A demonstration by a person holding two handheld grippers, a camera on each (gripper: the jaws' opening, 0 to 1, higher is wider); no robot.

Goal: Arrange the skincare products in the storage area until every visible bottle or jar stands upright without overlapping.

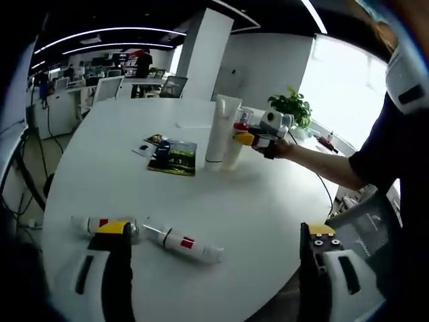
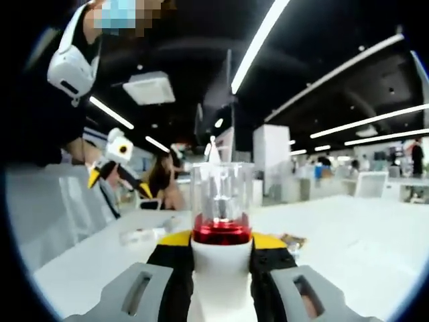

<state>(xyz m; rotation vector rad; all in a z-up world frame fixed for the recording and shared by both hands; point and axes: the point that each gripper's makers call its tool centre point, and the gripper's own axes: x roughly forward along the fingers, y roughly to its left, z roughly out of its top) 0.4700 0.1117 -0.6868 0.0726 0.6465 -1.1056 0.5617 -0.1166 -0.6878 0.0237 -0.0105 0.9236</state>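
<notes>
Left gripper (image 1: 218, 251) held above the white table (image 1: 268, 201) with jaws spread wide, nothing between them. Just ahead of its left jaw, two white bottles lying flat: one with a red label (image 1: 184, 243) a little to the inside of the jaw, another (image 1: 90, 225) partly hidden behind the yellow jaw tip. Farther ahead, a dark booklet (image 1: 174, 157) flat on the table, and beyond it a tall white tube (image 1: 221, 131) standing upright with a second white container just beside it. To the right of those, the right gripper (image 1: 258, 139) in a hand (image 1: 281, 149), up against a small red-banded item whose shape cannot be made out. In the right gripper view, right gripper (image 2: 220, 258) clamped on a white bottle (image 2: 220, 268) with a red collar and clear cap, upright between the yellow-tipped jaws. Ahead and to the left, the left gripper (image 2: 110, 169) held above the table (image 2: 348, 235), a lying bottle (image 2: 144, 235) on the surface under it. Office desks and ceiling lights behind, blurred.
</notes>
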